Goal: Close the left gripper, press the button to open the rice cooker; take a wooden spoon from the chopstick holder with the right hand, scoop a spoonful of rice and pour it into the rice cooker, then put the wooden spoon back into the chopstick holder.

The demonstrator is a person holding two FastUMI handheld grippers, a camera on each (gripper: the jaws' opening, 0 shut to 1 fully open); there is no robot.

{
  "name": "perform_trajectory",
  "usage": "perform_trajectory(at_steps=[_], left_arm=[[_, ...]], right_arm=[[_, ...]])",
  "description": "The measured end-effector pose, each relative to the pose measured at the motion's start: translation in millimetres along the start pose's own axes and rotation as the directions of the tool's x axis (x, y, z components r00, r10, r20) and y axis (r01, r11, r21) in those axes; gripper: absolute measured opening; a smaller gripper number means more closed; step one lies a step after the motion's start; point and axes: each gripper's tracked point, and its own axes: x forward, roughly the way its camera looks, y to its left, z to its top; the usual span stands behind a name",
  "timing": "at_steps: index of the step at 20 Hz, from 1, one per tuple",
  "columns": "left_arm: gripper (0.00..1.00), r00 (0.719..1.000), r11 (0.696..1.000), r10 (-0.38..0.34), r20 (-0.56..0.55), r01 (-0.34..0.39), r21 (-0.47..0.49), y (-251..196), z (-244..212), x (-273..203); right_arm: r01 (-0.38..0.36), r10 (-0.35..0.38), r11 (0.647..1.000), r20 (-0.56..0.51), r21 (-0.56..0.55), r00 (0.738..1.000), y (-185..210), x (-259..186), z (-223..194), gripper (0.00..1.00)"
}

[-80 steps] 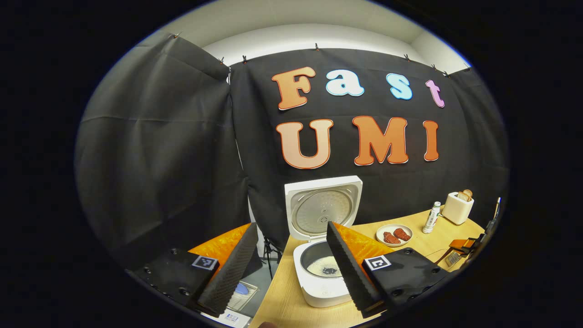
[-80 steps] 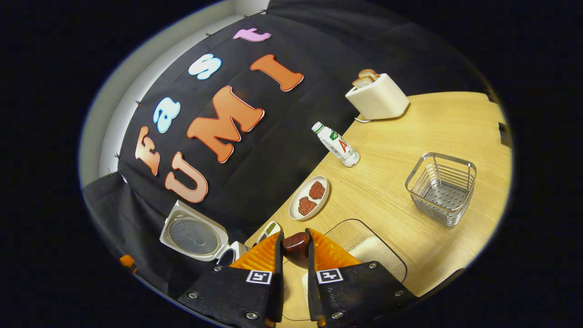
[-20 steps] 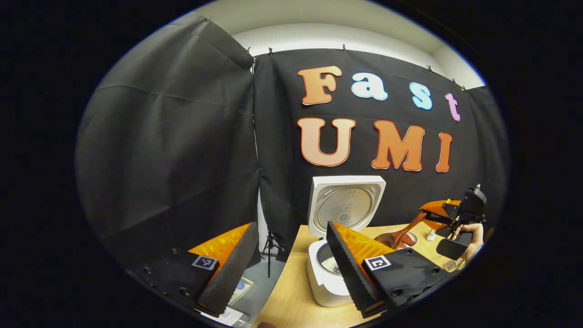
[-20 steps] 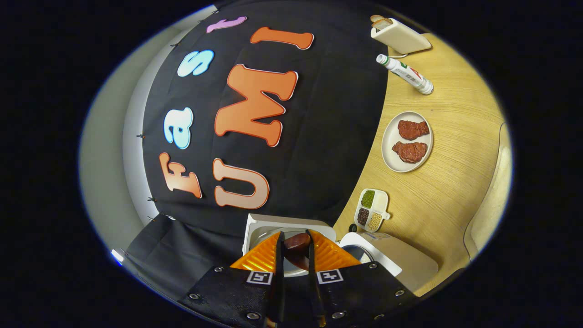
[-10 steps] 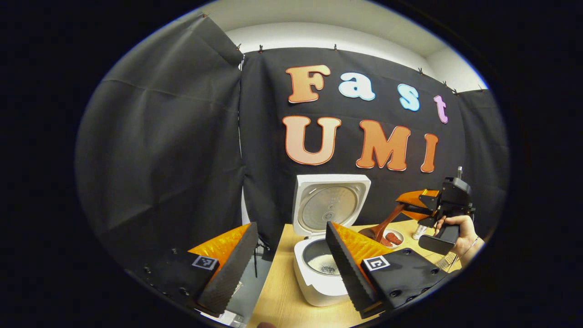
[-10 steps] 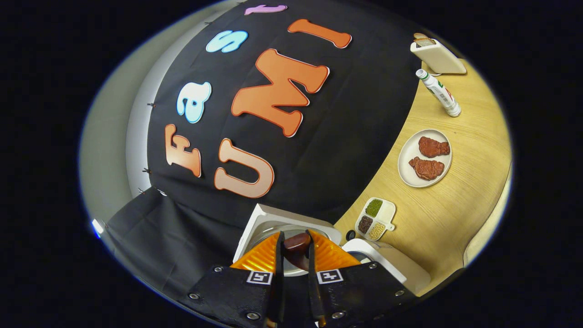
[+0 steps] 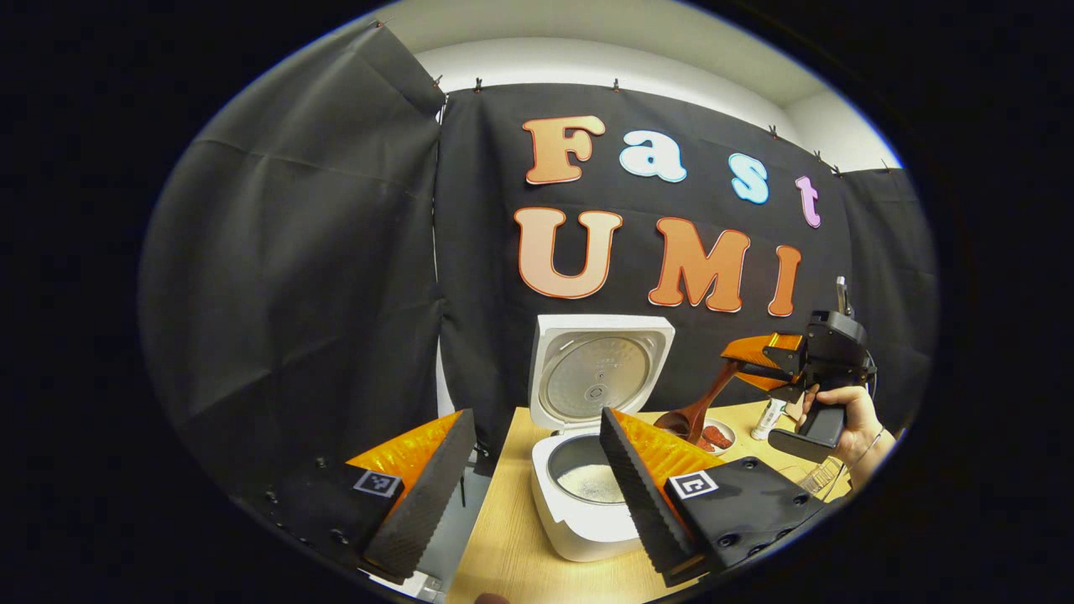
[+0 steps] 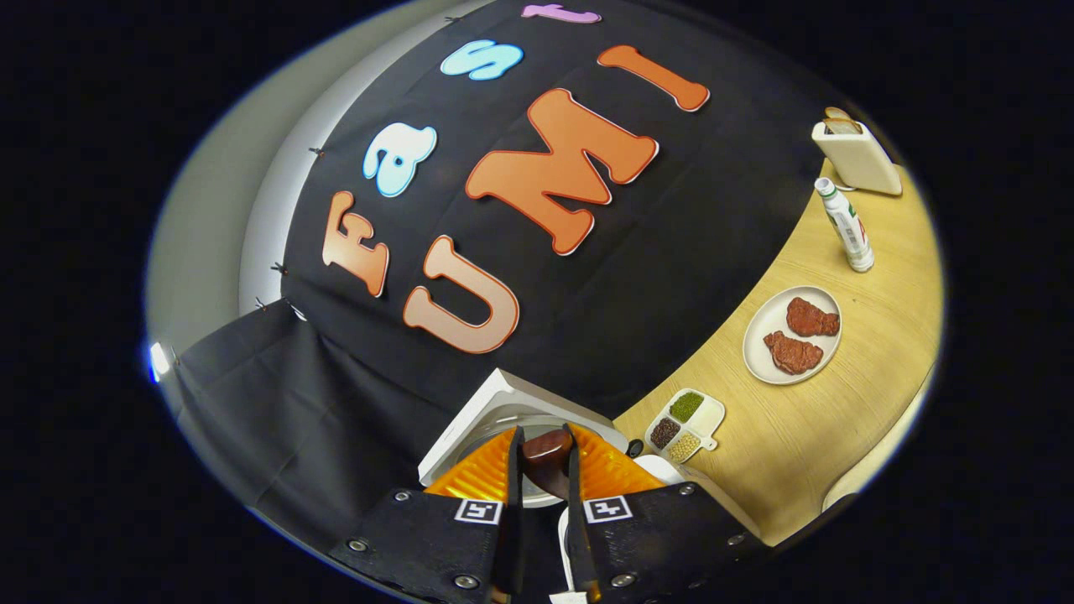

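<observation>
The white rice cooker (image 7: 579,524) stands on the wooden table with its lid (image 7: 597,377) raised and a heap of white rice (image 7: 591,482) in the pot. My left gripper (image 7: 535,415) hovers in front of it, open wide and holding nothing. To the cooker's right, a hand (image 7: 847,415) holds my right gripper (image 7: 734,365), which is shut on the handle of the wooden spoon (image 7: 696,409). The spoon's bowl hangs down beside the lid. In the right gripper view, the right gripper (image 8: 544,432) clamps the spoon's handle (image 8: 547,460) above the cooker's lid (image 8: 491,411).
On the table (image 8: 805,436) sit a small divided dish of beans (image 8: 686,415), a plate with two pieces of meat (image 8: 793,335), a bottle (image 8: 843,222) and a toaster (image 8: 856,155). The table's left edge (image 7: 495,537) lies just left of the cooker.
The right gripper has risen and drawn a little toward the cooker with the spoon, whose bowl now hangs beside the raised lid. My left gripper stayed open and shifted only slightly.
</observation>
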Motion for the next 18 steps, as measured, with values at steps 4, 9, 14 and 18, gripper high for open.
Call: perform_trajectory(at_steps=[4,9,14,18], left_arm=[[1.0,1.0,1.0,0.0,0.0,0.0,-0.003,0.7,0.9,-1.6],[1.0,1.0,1.0,0.002,-0.002,-0.002,0.001,1.3,-0.3,-3.5],[1.0,1.0,1.0,0.005,-0.013,-0.005,-0.006,4.4,-4.3,-3.8],[1.0,1.0,1.0,0.007,-0.018,-0.007,-0.017,4.8,-6.8,-2.4]], right_arm=[[-0.015,0.014,0.994,-0.007,-0.106,1.0,13.1,-0.1,-6.3,0.21],[-0.062,0.06,0.982,-0.021,-0.18,0.998,32.8,0.0,-15.9,0.21],[-0.097,0.091,0.966,-0.038,-0.24,0.995,47.7,0.3,-25.9,0.21],[-0.112,0.102,0.928,-0.045,-0.354,0.994,59.5,0.4,-33.3,0.21]])
